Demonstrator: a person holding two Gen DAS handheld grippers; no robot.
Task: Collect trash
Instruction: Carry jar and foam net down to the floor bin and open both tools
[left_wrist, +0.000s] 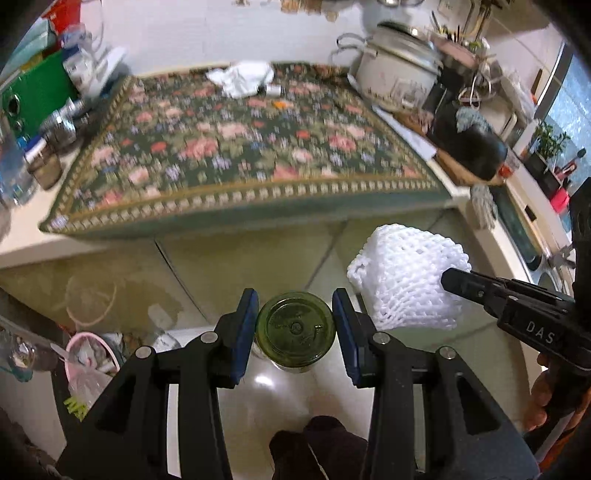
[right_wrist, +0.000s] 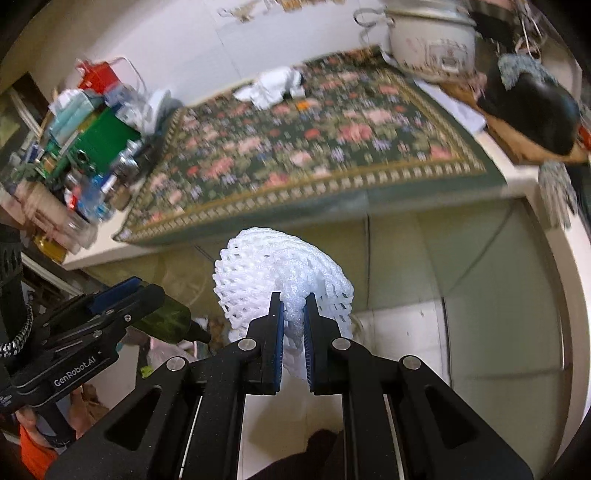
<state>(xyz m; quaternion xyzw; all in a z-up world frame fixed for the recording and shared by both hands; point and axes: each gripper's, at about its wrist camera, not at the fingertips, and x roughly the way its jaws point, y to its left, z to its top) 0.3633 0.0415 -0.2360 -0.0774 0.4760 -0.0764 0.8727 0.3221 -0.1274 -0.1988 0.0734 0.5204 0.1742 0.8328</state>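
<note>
Across the counter, a floral cloth (left_wrist: 236, 147) is lying flat, with a white rice cooker (left_wrist: 397, 77) standing at its far right corner and a crumpled white rag (left_wrist: 242, 77) resting near its back edge. Clutter of bottles and boxes (right_wrist: 85, 147) is crowding the counter's left end. Below and in front of the counter, both grippers are hanging over pale floor tiles (right_wrist: 406, 332).

The right gripper (right_wrist: 293, 314) is pinching a white foam fruit net (right_wrist: 280, 273); its jaws are standing almost closed, with a bunched fold of the mesh squeezed between the blue pads (right_wrist: 279, 332), and the net is ballooning out beyond the fingertips toward the counter.

The left gripper (left_wrist: 295, 325) is gripping a small green bottle (left_wrist: 295, 326) between its half-open jaws, both pads pressing on the body. In the left wrist view its round base is facing the camera, so its long axis is running straight away along the fingers; the right wrist view shows its dark neck (right_wrist: 197, 332) pointing forward and downward. A pink-rimmed bin (left_wrist: 90, 356) of rubbish is sitting lower left, well apart from the bottle.
</note>
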